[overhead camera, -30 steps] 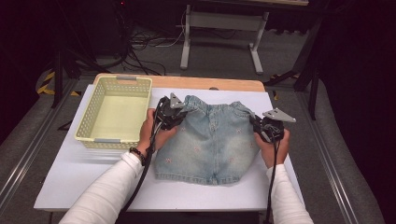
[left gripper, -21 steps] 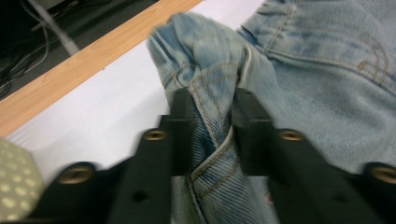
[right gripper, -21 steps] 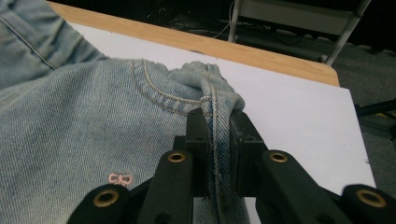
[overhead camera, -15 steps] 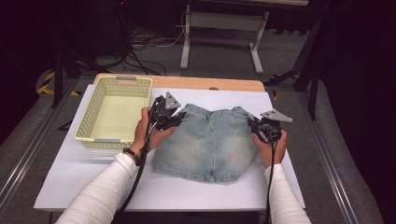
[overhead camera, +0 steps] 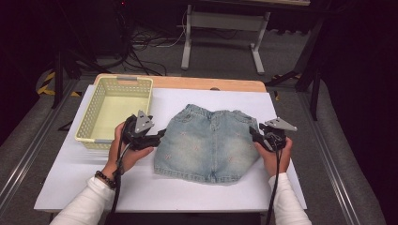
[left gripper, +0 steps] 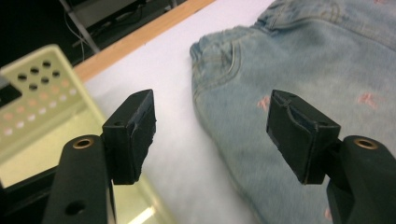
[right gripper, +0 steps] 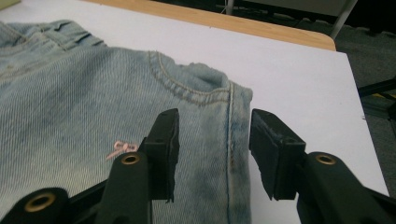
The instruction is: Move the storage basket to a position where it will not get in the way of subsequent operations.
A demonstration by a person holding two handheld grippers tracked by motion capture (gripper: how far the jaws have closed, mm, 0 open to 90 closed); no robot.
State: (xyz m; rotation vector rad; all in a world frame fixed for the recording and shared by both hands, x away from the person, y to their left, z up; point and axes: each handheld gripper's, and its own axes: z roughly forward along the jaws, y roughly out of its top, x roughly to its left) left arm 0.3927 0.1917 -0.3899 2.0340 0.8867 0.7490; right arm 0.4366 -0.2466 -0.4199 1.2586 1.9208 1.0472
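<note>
Light blue denim shorts (overhead camera: 209, 140) with small pink bows lie flat on the white table cover, waistband at the far side. My left gripper (overhead camera: 162, 136) sits just off their left edge. Its jaws have just been opening and stand open over bare cover (left gripper: 217, 116), with the shorts (left gripper: 303, 60) beside the right jaw. My right gripper (overhead camera: 253, 133) is at the shorts' right edge. Its jaws have also just been opening and stand apart on either side of the side seam (right gripper: 217, 140), above the cloth (right gripper: 70, 93), gripping nothing.
A pale yellow perforated basket (overhead camera: 87, 124) stands at the far left of the table, close to my left gripper, and its wall (left gripper: 37, 93) appears in the left gripper view. The wooden table edge (overhead camera: 211, 84) runs along the far side. Beyond it are metal stand legs and cables on the floor.
My left gripper has let go of the shorts' left waistband corner and pulled back left and toward me. The right gripper has opened where it was. The shorts now lie free.
</note>
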